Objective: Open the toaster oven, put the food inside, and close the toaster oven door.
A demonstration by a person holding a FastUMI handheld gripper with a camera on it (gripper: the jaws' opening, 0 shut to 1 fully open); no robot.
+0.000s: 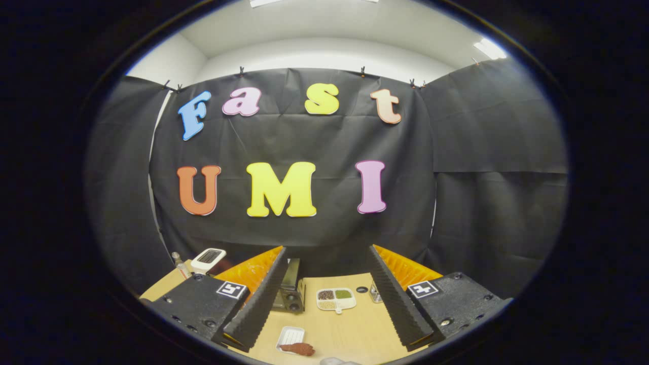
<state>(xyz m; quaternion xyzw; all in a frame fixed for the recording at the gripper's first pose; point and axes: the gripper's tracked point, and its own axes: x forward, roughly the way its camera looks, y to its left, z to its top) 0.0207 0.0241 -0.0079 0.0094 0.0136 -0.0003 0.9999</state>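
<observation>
My gripper (327, 256) is open, held high above a wooden table (350, 329) with nothing between its fingers. Down between the fingers, close to the left finger (261, 299), stands the toaster oven (290, 291), partly hidden by that finger; its door looks closed. Nearer to me lies a small white tray (290, 337) with a brown piece of food (298, 349) at its near end.
A white divided dish (335, 298) with brown, green and pale fillings sits to the right of the oven. A small dark round thing (362, 289) and a clear jar (375, 292) lie by the right finger. A white device (208, 257) stands beyond the left finger.
</observation>
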